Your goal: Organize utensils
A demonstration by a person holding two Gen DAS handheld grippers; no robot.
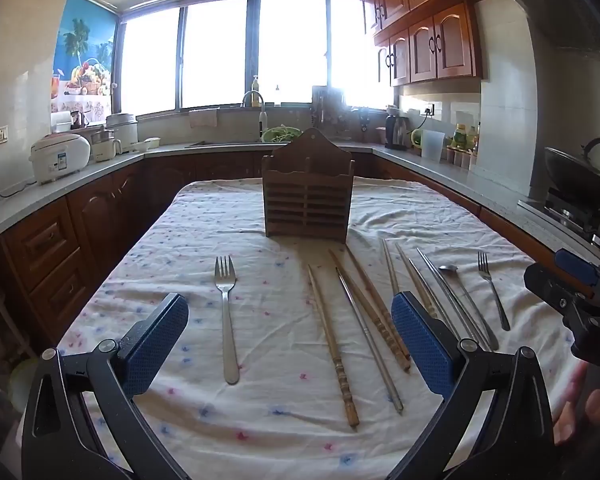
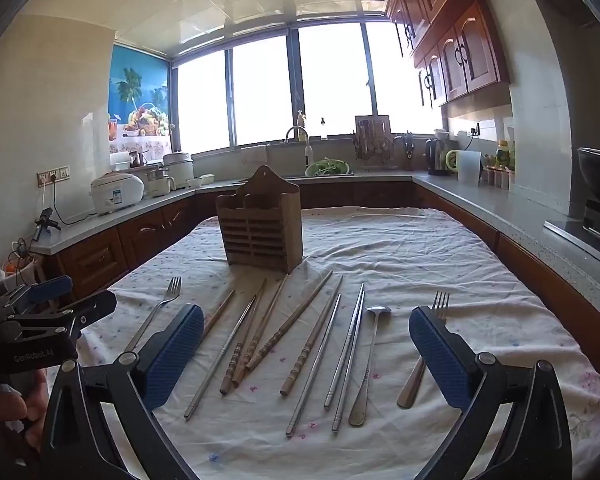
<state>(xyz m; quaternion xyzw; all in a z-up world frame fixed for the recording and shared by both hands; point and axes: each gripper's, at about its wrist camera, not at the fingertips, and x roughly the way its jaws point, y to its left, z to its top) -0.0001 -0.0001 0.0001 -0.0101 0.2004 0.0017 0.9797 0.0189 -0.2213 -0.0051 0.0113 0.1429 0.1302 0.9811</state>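
Both claws hang spread to their widest above the near edge of the cloth-covered counter [image 1: 260, 208], with nothing between the blue pads. The left claw [image 1: 290, 350] frames the left-hand fork [image 1: 227, 312] and the wooden chopsticks [image 1: 332, 344]. The right claw [image 2: 306, 354] looks over the metal chopsticks [image 2: 350, 356], the spoon [image 2: 370, 356] and the right-hand fork [image 2: 422, 360], whose tines peek out just behind its right pad.

All the utensils lie flat in a loose row across the near half of the counter, handles toward the near edge. The slatted wooden utensil holder [image 1: 308, 200] stands upright beyond them, toward the middle, apparently empty.

Everything here should be light and stiff. The metal pieces are thin, smooth and probably slippery (the cloth underneath may give a little, which could help a pad get under them). The turned wooden chopsticks have ribbed handle ends that ought to grip better. A pinch across the shaft near the handle end, or about mid-length for balance, seems the soundest hold. Several wooden chopsticks cross or touch one another, so lifting one may drag a neighbour along. The isolated left-hand fork looks the easiest first pick.
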